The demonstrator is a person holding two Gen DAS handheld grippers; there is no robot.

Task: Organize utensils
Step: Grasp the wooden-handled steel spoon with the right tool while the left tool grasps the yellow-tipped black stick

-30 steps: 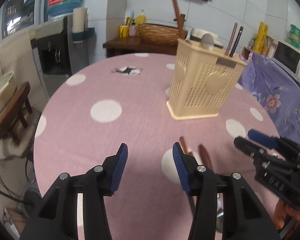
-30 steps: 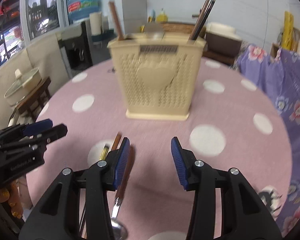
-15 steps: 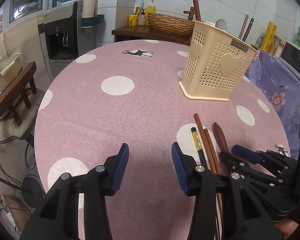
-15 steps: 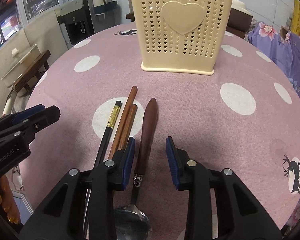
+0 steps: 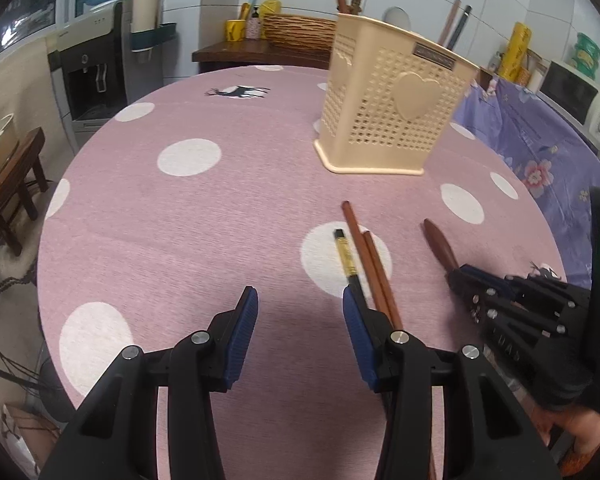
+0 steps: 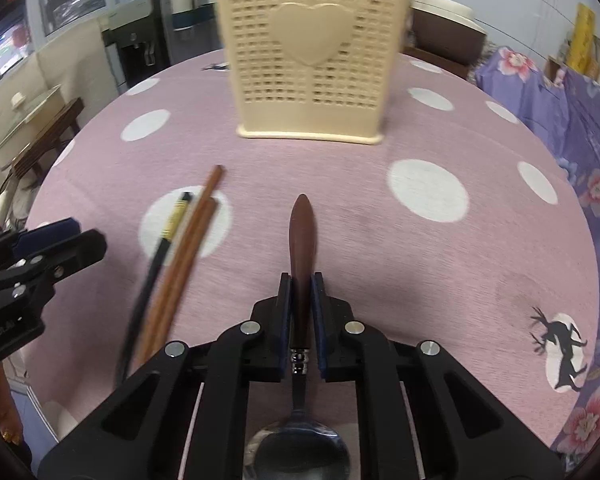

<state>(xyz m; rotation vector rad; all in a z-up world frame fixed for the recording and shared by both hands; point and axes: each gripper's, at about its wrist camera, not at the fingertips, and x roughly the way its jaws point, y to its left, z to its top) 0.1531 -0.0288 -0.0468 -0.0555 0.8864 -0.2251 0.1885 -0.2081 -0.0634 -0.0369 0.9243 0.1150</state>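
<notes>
A cream perforated utensil holder (image 6: 312, 52) stands on the pink dotted table; it also shows in the left wrist view (image 5: 388, 100), with several utensils standing in it. My right gripper (image 6: 301, 284) is shut on the brown wooden handle of a spoon (image 6: 302, 236), whose metal bowl lies under the gripper body. In the left wrist view the spoon handle (image 5: 440, 244) sticks out of the right gripper (image 5: 464, 280). Two brown chopsticks (image 6: 188, 240) and a black chopstick (image 6: 168, 236) lie left of the spoon. My left gripper (image 5: 296, 312) is open and empty, its right finger just left of the chopsticks (image 5: 368, 256).
The round table (image 5: 188, 216) has its edge close at left and front. A purple floral cloth (image 6: 572, 120) covers something at right. A water dispenser (image 5: 96, 68) and wooden stool (image 5: 8, 184) stand off to the left; a side counter (image 5: 260, 46) with a basket lies behind.
My right gripper has closed on the spoon handle and shifted the spoon right, away from the chopsticks. The left gripper has stayed open and moved slightly.
</notes>
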